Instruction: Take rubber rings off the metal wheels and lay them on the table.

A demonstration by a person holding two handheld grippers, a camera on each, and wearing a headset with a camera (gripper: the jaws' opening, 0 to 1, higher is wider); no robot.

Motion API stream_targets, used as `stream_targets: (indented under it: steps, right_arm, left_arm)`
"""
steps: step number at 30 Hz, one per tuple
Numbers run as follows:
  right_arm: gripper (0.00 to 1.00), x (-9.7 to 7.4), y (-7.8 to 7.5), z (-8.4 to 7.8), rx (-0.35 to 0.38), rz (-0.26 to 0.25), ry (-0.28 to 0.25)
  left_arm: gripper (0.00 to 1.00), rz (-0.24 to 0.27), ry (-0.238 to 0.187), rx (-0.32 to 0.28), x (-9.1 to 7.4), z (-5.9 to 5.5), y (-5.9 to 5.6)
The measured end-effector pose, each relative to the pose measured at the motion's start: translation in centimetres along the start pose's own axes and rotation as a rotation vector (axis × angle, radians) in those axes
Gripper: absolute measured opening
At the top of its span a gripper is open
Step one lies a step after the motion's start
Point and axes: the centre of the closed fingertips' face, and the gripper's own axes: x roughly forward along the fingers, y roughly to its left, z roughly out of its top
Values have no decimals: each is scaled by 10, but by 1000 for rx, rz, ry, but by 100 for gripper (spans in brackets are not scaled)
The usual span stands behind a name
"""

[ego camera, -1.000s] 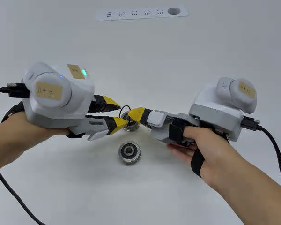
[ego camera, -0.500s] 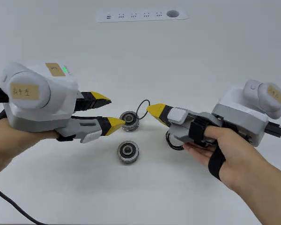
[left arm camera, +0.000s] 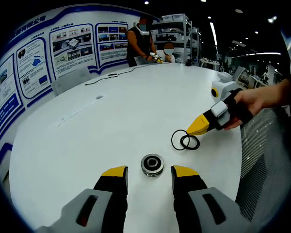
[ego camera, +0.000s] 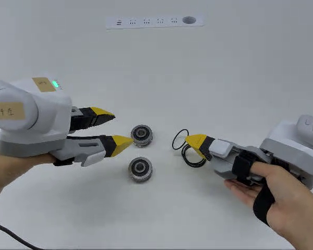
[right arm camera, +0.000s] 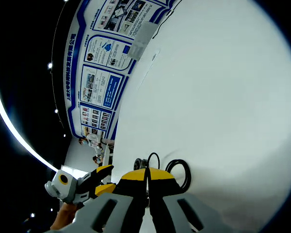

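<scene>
Right gripper (ego camera: 191, 139) has withdrawn from the wheel (ego camera: 142, 134), jaws pinched on a rubber ring (ego camera: 173, 141). Lower it, then release beside the laid rings (ego camera: 193, 165) under its fingertips (ego camera: 199, 141). Left gripper (ego camera: 121, 126) jaws stand apart.

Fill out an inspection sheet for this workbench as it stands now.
Surface: white table, no marks seen.
Job's things: far metal wheel and near metal wheel sit apart; loose rubber ring lies on the table.
Clutter: power strip at the far edge.
Grippers: left hand-held gripper open, facing the far metal wheel; right hand-held gripper shut, apparently on a thin rubber ring.
Cables: black cable near the person's left arm.
Surroundings: wall posters; people at the far end.
</scene>
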Motion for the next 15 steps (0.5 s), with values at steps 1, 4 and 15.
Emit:
stream_targets:
  steps: [1, 4, 15]
  right_arm:
    - [2, -2, 0, -1, 5, -2, -3]
    - [2, -7, -1, -1, 16, -4, -11]
    - [2, -18, -14, 0, 57, -50, -39]
  left_arm:
    - [37, 1, 0, -1, 0, 0, 0]
    - [37, 3, 1, -3, -2, -1, -1]
    - [37, 8, -5, -11, -4, -1, -2]
